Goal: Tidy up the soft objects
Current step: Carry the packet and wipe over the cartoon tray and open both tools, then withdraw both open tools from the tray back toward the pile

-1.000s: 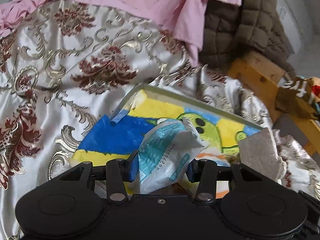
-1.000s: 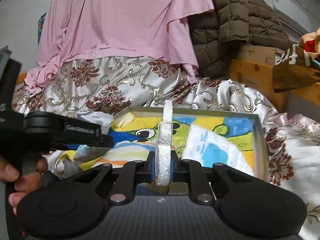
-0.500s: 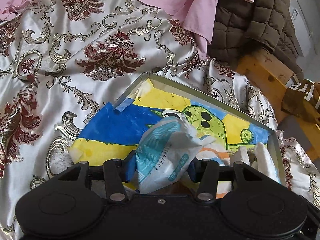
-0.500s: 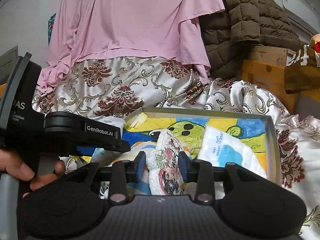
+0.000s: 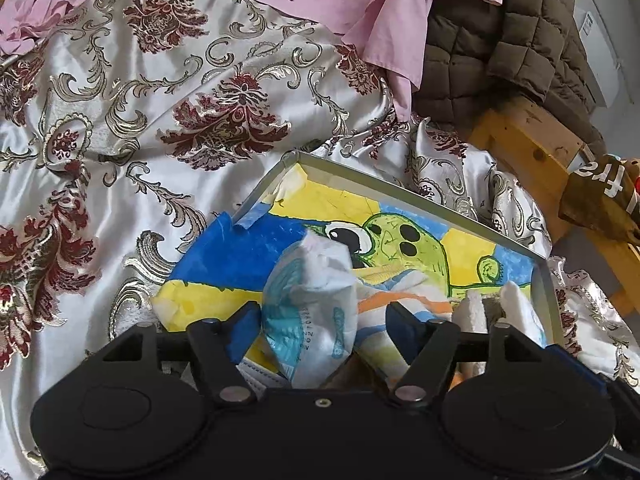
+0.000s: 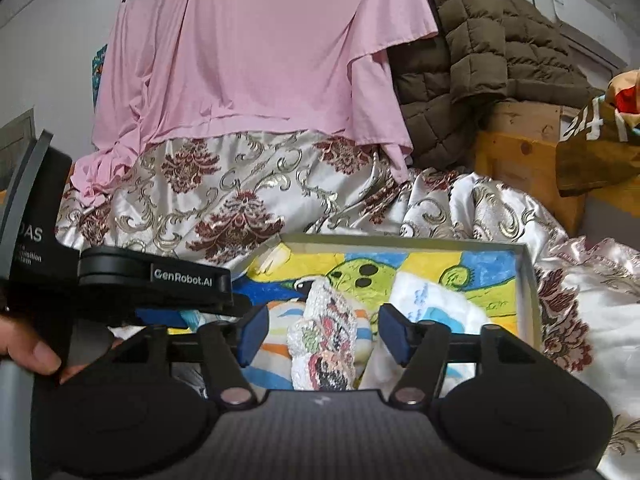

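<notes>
"GenRobot.AI" reads white on the left gripper (image 6: 192, 280), spread with a crumpled teal-printed white packet (image 5: 310, 312) between its fingers, while the right gripper (image 6: 322, 330), also spread, frames a knobbly picture-printed pad (image 6: 324, 340) over the tray (image 6: 526, 280).

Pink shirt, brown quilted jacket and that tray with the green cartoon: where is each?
Pink shirt (image 6: 256, 60), right wrist view, middle of its cloth.
Brown quilted jacket (image 6: 480, 52), right wrist view, padded front.
Tray (image 5: 404, 191), left wrist view, far rim.
</notes>
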{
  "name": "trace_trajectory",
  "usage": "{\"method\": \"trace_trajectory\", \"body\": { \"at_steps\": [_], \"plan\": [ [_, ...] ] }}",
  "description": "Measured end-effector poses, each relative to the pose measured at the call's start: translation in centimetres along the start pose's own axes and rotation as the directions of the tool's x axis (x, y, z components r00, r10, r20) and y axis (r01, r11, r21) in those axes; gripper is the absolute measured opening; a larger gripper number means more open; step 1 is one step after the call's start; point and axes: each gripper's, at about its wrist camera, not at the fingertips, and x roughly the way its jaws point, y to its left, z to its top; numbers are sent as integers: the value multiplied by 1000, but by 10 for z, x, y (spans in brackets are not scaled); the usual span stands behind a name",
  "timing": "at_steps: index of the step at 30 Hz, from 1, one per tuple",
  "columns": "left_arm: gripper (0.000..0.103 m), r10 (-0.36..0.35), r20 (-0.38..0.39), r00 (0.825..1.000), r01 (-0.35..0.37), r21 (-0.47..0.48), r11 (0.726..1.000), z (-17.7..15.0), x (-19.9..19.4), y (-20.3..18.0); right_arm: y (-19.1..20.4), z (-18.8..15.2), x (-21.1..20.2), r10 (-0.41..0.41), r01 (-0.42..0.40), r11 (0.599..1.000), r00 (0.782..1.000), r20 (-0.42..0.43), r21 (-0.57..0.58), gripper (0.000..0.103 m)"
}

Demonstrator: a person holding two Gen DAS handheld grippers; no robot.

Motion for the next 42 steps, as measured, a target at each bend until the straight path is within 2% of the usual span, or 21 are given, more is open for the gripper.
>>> {"method": "trace_trajectory", "body": {
  "at_steps": [9,14,20,25,28,36,42],
  "plan": [
    [87,16,44,999,-17,18,1000,-3,-31,-6,-11,13,-32,-45,43,999,998,51,27,83],
    [87,28,54,998,-29,16,999,-3,-48,-9,-14,15,-54,-61,58,997,996,62,41,87],
    [88,12,97,995,-15,30,999,-13,-87,-17,-17,18,-86,-75,67,995,991,107,73,95],
    [89,-3,144,990,-6,60,998,-28,-127,-22,-19,17,-115,-73,57,992,988,137,112,100],
    [93,-9,165,986,-3,74,997,-40,-150,-24,-20,14,-129,-67,49,990,988,141,133,102],
    [99,-30,222,974,6,106,994,-73,-209,-30,-11,3,-170,-56,34,989,987,152,145,103],
    [102,-35,244,969,12,94,996,-97,-237,-27,-11,-9,-194,-82,59,985,987,137,163,103]
  ]
}}
